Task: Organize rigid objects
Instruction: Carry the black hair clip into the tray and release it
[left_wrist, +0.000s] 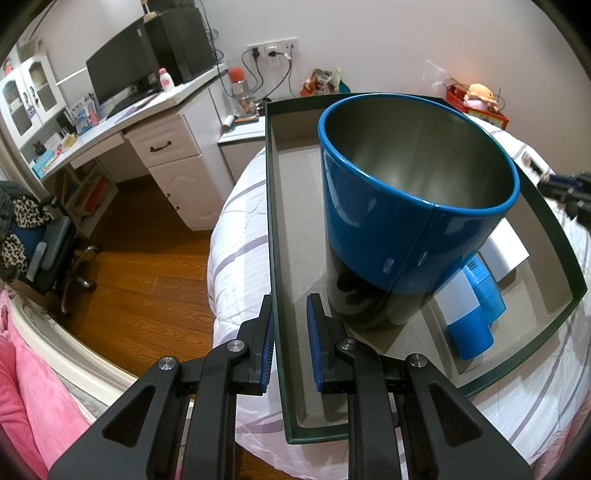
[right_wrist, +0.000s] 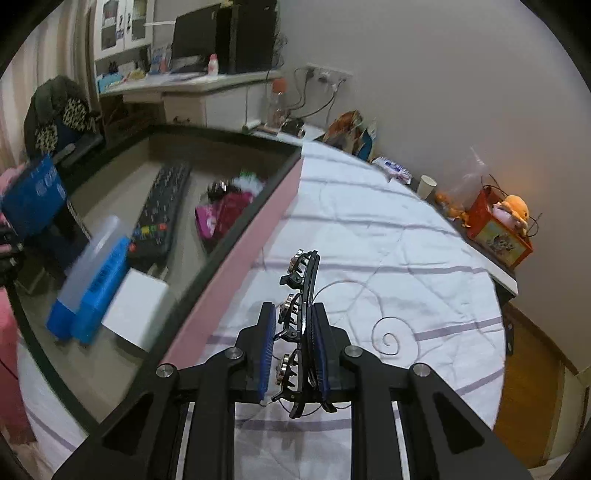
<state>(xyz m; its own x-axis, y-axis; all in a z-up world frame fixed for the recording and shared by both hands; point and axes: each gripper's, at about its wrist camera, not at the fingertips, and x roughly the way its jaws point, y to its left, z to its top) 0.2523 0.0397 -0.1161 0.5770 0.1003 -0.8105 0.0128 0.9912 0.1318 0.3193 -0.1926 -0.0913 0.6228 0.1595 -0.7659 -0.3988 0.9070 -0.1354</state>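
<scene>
L claw (left_wrist: 290, 325) is clenching the near wall of the dark-green tray (left_wrist: 275, 236), which is lying on the white bed (left_wrist: 236, 229). Blue tin (left_wrist: 413, 206) is standing inside, w/ blue-white box (left_wrist: 467, 321) at its 5 o'clock. R claw (right_wrist: 293, 339) is gripping a black hair clip (right_wrist: 301, 314) w/ metal studs over the bed; tray at its 10 o'clock, remote (right_wrist: 162, 206) lying inside.

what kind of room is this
Most likely a bedroom that doubles as a study: a bed with a striped white quilt, a white desk carrying a monitor, and an office chair.
</scene>
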